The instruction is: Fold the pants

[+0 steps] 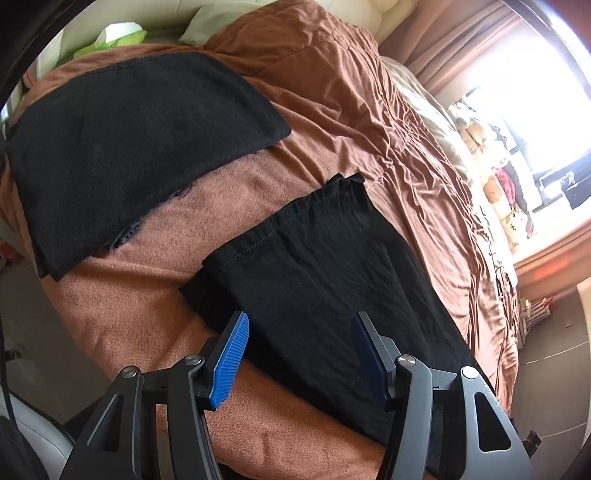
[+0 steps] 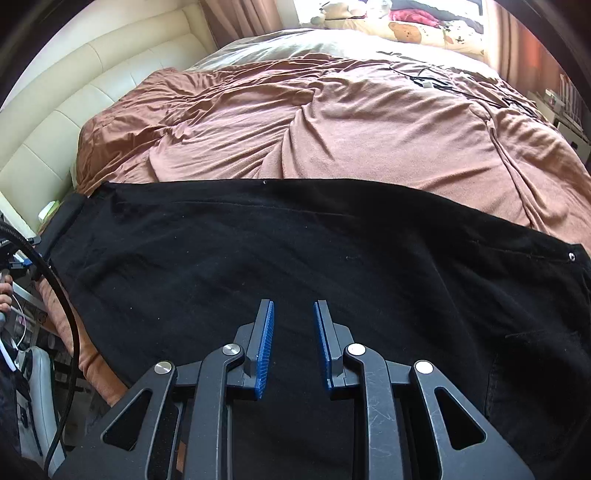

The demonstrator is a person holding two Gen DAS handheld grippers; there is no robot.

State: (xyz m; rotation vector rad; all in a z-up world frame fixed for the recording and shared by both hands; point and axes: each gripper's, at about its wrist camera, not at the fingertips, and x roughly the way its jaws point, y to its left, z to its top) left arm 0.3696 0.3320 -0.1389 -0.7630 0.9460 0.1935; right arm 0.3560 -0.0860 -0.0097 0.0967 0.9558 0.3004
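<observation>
Here, black pants [image 2: 295,258] flat, grippers [image 1: 299,325] seemingly empty

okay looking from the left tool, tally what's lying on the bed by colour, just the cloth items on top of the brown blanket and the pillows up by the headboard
Black garments: 2, the pants near the left tool and a folded black piece farther off
Green pillow: 1
Pale pillow: 1
Total: 4

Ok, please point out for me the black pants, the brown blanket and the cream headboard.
black pants [image 2: 295,251]: right wrist view, the flat middle of the cloth.
brown blanket [image 2: 332,122]: right wrist view, the wrinkled part behind the pants.
cream headboard [image 2: 74,96]: right wrist view, a padded panel at left.
</observation>
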